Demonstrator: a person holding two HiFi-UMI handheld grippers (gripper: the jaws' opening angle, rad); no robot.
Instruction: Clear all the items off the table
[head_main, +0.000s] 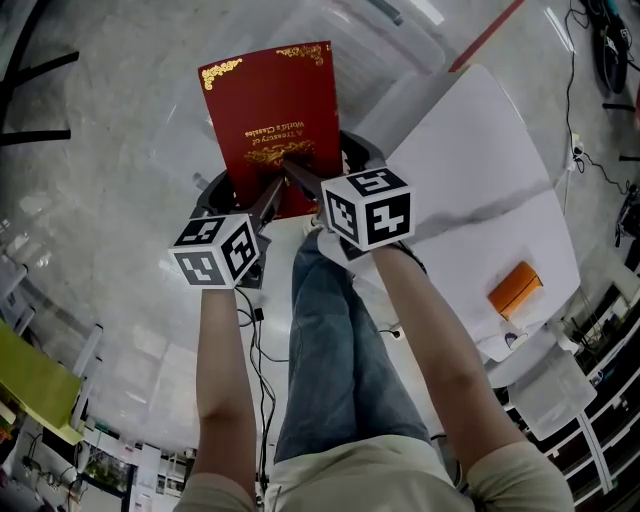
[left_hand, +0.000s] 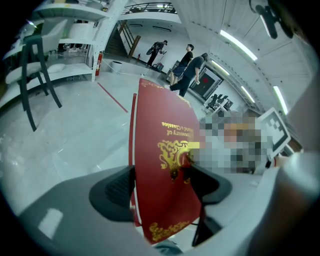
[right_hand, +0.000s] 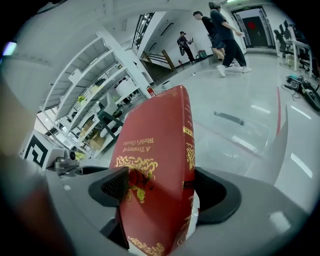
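Observation:
A red hardcover book (head_main: 268, 105) with gold ornament and lettering is held in the air, away from the white table (head_main: 470, 150), over the pale floor. Both grippers grip its near edge. My left gripper (head_main: 268, 196) is shut on the book (left_hand: 162, 150), one pad on each cover. My right gripper (head_main: 300, 174) is shut on the same book (right_hand: 157, 165), its pads pressing the front cover and the back, with the spine facing this camera. A small orange box (head_main: 515, 288) lies on the table at the right.
A clear plastic bin (head_main: 385, 45) stands on the floor beyond the book. The person's legs (head_main: 335, 340) are below the grippers. A dark chair (left_hand: 35, 75) and white shelves (right_hand: 95, 85) stand around. Several people (right_hand: 220, 30) walk in the background.

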